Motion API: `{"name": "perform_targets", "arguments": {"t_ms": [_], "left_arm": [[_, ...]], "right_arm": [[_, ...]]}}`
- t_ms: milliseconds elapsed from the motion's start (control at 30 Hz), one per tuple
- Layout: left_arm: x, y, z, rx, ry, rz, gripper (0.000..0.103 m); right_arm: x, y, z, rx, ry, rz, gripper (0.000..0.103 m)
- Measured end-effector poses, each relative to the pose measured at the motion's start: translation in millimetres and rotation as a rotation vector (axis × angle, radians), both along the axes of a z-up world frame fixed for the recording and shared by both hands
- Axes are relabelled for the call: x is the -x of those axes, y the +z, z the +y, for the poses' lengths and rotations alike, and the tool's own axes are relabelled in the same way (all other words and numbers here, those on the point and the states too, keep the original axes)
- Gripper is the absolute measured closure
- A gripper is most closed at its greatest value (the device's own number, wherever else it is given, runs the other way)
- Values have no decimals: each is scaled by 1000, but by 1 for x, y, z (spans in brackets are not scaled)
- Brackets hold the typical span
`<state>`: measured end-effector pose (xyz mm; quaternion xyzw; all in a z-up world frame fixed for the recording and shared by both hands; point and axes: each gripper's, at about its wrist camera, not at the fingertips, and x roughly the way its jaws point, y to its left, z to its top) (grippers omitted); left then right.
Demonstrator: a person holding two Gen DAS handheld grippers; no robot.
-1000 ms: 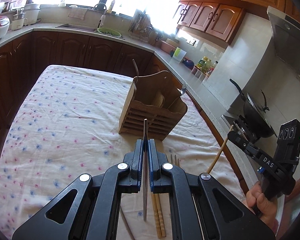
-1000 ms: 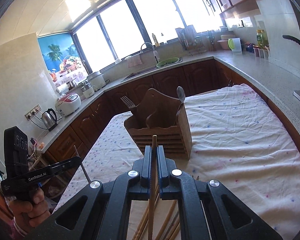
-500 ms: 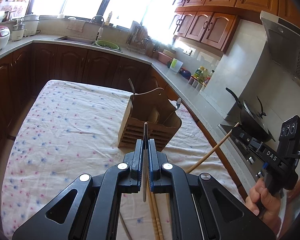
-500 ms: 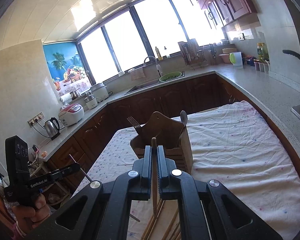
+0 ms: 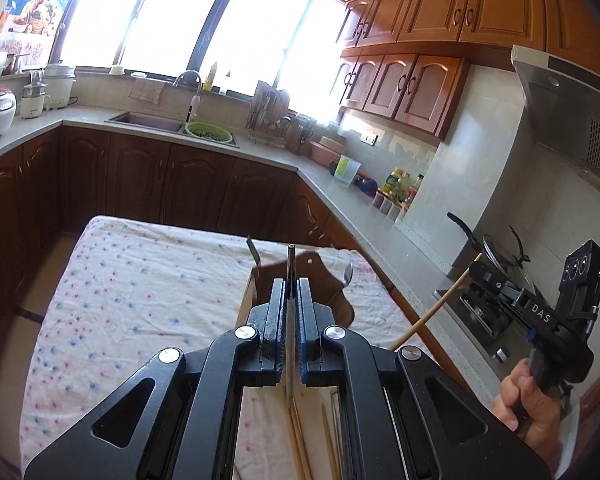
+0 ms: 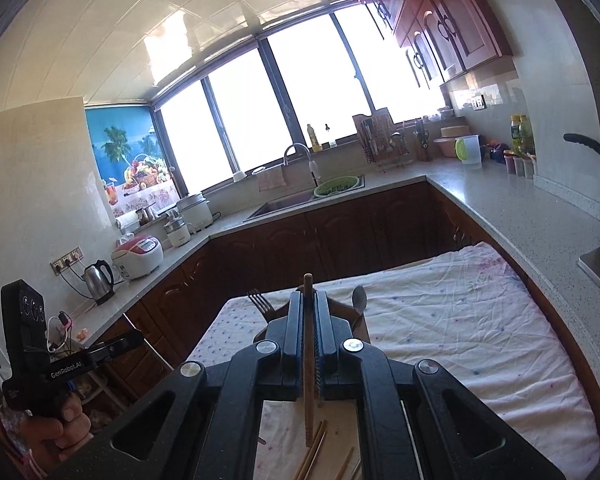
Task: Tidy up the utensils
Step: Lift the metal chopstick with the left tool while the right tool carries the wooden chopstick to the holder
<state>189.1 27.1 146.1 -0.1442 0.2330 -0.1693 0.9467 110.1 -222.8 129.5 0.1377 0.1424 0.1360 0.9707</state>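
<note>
Item one: my left gripper, clamped on a thin metal utensil that stands up between the pads, its tip above them.
Item two: my right gripper, clenched on a wooden chopstick, upright in the jaws.
Item three: wooden utensil holder, just beyond both grippers on the flowered tablecloth, holding a fork and a spoon.
Item four: loose chopsticks on the cloth beneath my grippers.

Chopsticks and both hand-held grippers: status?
Left hand-held gripper shut on metal chopstick. Right shut on wooden chopstick. Wooden utensil holder ahead, unobstructed.
</note>
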Motion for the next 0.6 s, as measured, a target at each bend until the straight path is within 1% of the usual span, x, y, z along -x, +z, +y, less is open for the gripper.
{"name": "perform_targets", "arguments": {"t_ms": [100, 200, 333, 467, 600], "left_arm": [[-12, 18, -1, -1, 20, -56, 99], [-29, 31, -2, 3, 37, -93, 99], [-56, 36, -7, 2, 66, -120, 99], [-82, 23, -16, -18, 100, -120, 99], [-104, -6, -20, -4, 125, -89, 99]], "right_arm": [[-10, 19, -5, -3, -27, -56, 99], [-25, 35, -5, 6, -57, -103, 99], [-49, 42, 0, 26, -90, -133, 99], [-74, 33, 7, 32, -106, -124, 99], [-92, 10, 10, 29, -124, -97, 99]]}}
